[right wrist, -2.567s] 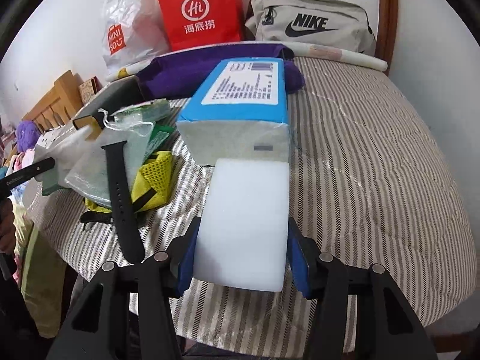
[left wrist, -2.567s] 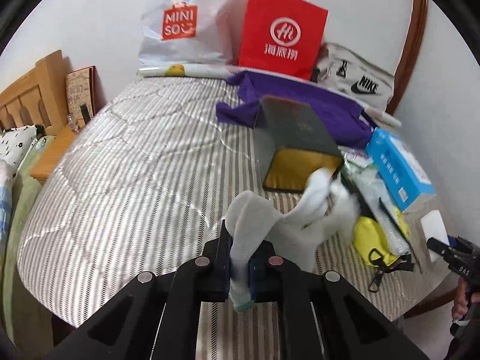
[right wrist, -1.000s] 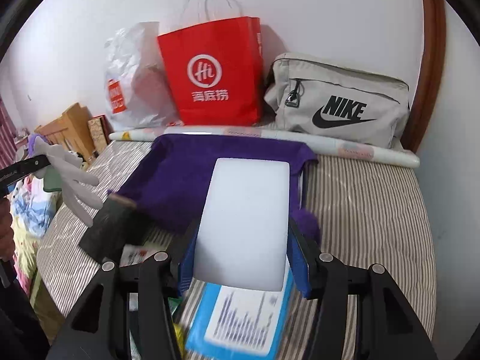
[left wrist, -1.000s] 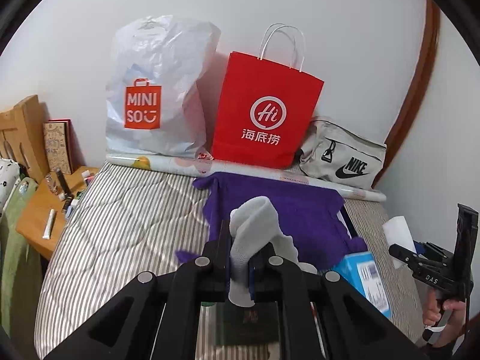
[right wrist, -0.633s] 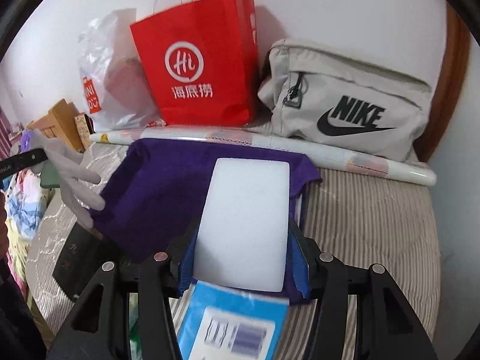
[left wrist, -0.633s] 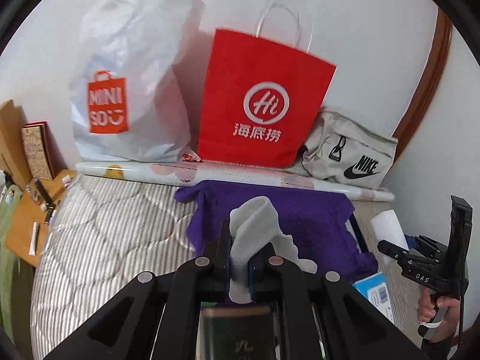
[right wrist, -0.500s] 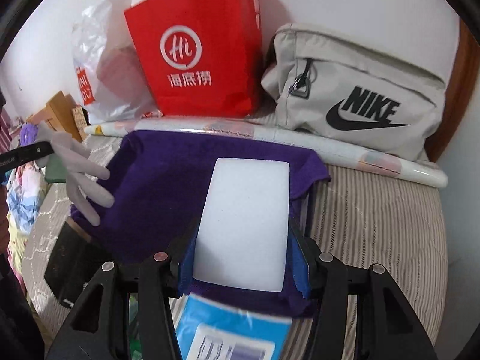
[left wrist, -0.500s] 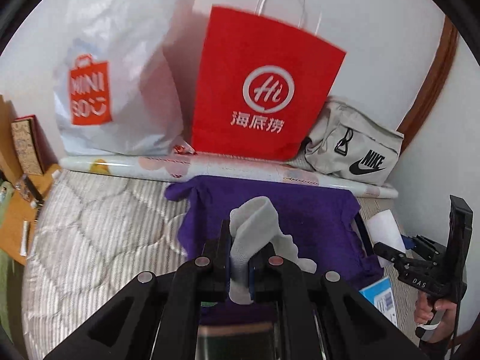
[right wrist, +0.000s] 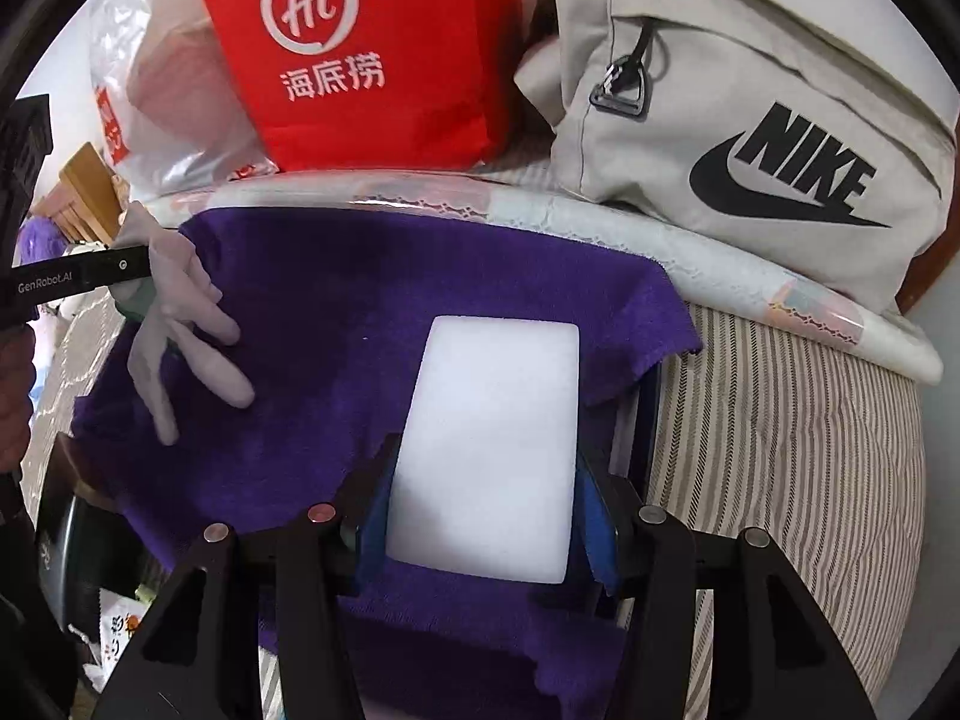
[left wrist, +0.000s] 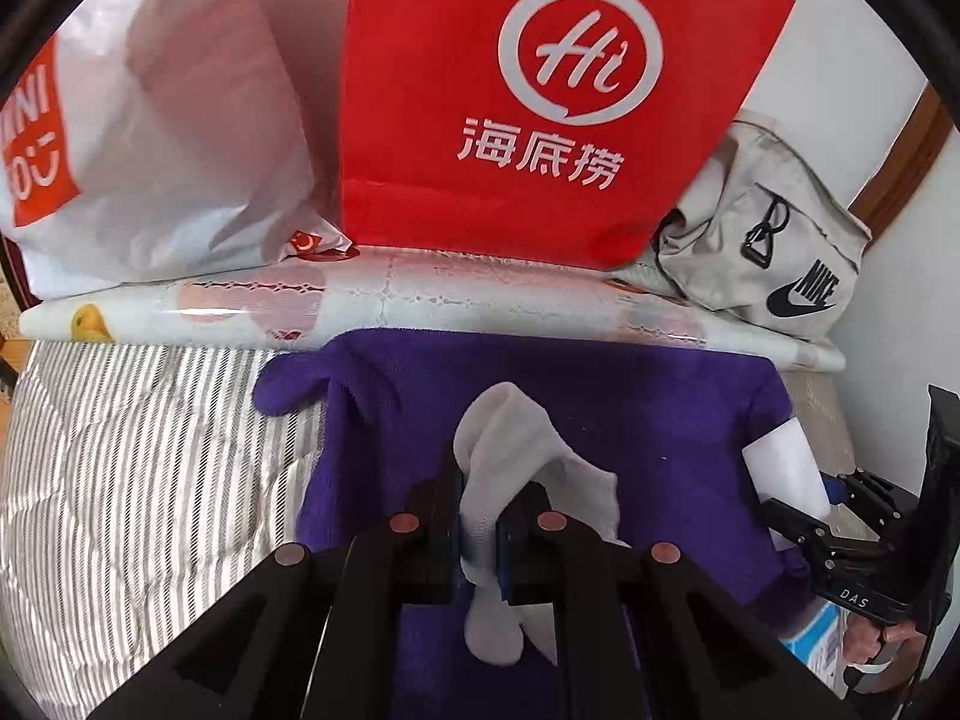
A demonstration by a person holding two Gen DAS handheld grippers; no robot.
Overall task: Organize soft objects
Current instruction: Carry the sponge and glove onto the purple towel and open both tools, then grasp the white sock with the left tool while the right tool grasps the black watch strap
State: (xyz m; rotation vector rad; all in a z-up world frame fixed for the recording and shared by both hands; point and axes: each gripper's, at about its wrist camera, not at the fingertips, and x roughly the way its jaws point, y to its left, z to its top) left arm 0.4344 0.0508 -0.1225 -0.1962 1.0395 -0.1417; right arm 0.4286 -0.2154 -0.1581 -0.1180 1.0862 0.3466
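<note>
My left gripper (left wrist: 485,531) is shut on a light grey glove (left wrist: 510,462), held just above a purple towel (left wrist: 630,420) spread on the bed. My right gripper (right wrist: 486,516) is shut on a white sponge block (right wrist: 489,444) and holds it over the same purple towel (right wrist: 360,312). In the right wrist view the glove (right wrist: 180,324) hangs from the left gripper at the towel's left side, its fingers drooping onto the cloth. In the left wrist view the sponge (left wrist: 783,468) shows at the towel's right edge.
A red paper bag (left wrist: 540,96), a white Miniso plastic bag (left wrist: 150,138) and a beige Nike bag (right wrist: 750,120) stand along the wall behind a rolled printed sheet (left wrist: 420,306). Striped mattress (right wrist: 780,450) lies right of the towel. A dark box (right wrist: 72,540) sits at lower left.
Both grippers have moved forward and lower toward the purple towel, which now fills the foreground. The bags loom closer. Both grips are unchanged.
</note>
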